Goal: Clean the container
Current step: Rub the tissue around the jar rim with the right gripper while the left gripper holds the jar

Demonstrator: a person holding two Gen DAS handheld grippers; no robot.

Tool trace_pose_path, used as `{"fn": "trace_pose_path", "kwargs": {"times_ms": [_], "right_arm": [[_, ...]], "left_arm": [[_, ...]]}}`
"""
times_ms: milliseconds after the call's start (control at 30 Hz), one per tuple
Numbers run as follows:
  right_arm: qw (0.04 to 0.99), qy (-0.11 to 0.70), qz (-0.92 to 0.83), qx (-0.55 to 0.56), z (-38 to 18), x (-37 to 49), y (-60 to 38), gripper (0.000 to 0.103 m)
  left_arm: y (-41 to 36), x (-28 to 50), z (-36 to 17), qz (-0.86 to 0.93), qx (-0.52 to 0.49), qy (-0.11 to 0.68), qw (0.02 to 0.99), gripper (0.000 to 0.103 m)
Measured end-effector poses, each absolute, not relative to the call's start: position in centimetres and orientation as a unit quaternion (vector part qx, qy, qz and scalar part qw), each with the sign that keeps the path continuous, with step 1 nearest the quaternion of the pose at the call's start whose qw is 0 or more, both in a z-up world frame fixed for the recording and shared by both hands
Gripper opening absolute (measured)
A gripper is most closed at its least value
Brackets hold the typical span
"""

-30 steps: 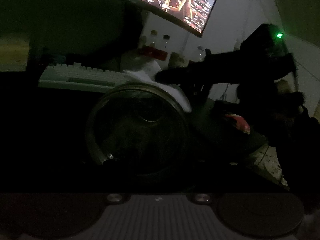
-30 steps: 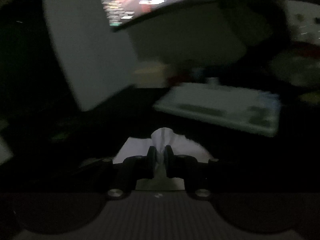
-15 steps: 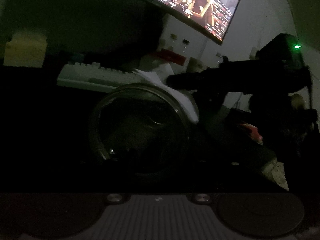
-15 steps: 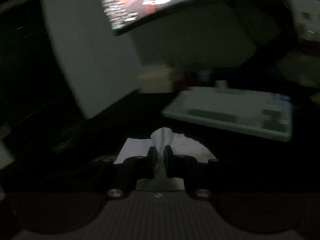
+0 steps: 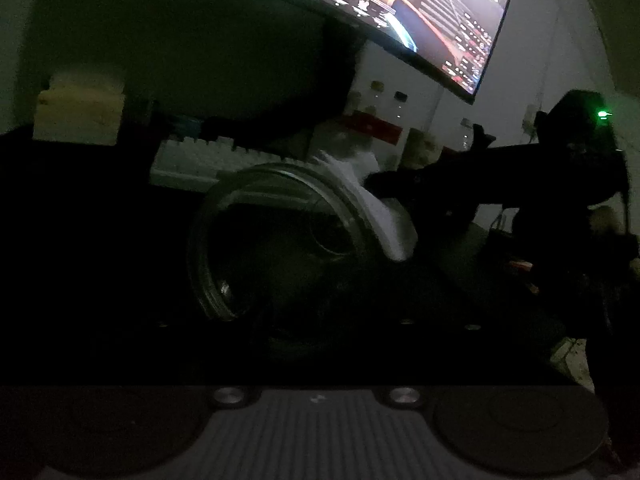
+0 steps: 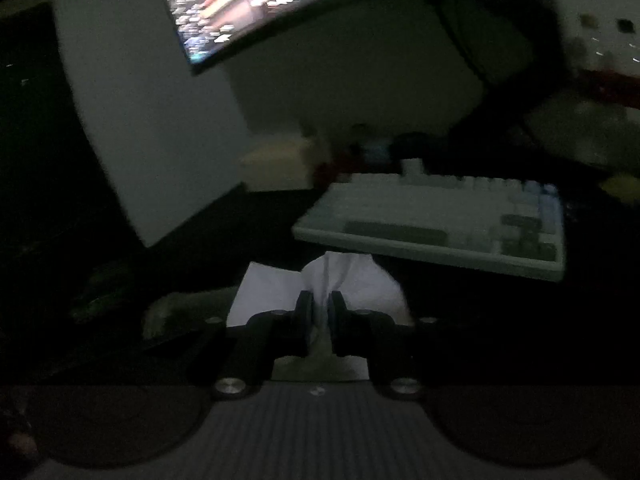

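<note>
Since the earlier frame, jar (image 5: 280,248) and tissue (image 5: 380,216) sit further right in the left wrist view, and the monitor (image 5: 440,20) has slid right as well.

Count: one glass jar, one white tissue, two grippers, one keyboard (image 6: 440,216), one monitor.

The jar lies tilted, mouth toward the left camera, long axis running away from the lens toward the keyboard. It sits directly ahead of the left gripper; that gripper's fingers are lost in the dark, so whether they grip the jar cannot be told.

The right gripper (image 6: 321,308) has its jaws pressed together, pinching the tissue. In the left wrist view it enters from the right as a dark, nearly level bar, tip at the jar's upper right rim, with the tissue draped against that rim.
</note>
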State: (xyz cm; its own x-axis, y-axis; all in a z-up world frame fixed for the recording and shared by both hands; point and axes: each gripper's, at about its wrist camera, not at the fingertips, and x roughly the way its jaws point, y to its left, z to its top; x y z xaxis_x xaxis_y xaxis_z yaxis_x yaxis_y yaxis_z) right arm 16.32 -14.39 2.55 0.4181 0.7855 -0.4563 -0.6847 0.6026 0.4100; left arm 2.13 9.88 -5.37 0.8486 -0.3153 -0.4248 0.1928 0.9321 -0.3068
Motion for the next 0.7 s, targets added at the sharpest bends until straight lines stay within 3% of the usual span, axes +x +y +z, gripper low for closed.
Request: {"fn": "trace_pose_path", "kwargs": {"times_ms": [200,467,700], "right_arm": [[0.796,0.302,0.521,0.060,3.0,14.1,-12.7,0.012],[0.837,0.304,0.444,0.098,2.5,17.2,-12.5,0.011],[0.807,0.283,0.512,0.081,3.2,14.6,-11.7,0.011]], "left_arm": [[10.8,2.8,-5.3,-0.122,-0.134,0.244,0.953,0.045],[11.6,3.3,-5.3,-0.113,-0.143,0.242,0.953,0.045],[11.7,3.4,-5.4,-0.127,-0.157,0.244,0.949,0.045]]}}
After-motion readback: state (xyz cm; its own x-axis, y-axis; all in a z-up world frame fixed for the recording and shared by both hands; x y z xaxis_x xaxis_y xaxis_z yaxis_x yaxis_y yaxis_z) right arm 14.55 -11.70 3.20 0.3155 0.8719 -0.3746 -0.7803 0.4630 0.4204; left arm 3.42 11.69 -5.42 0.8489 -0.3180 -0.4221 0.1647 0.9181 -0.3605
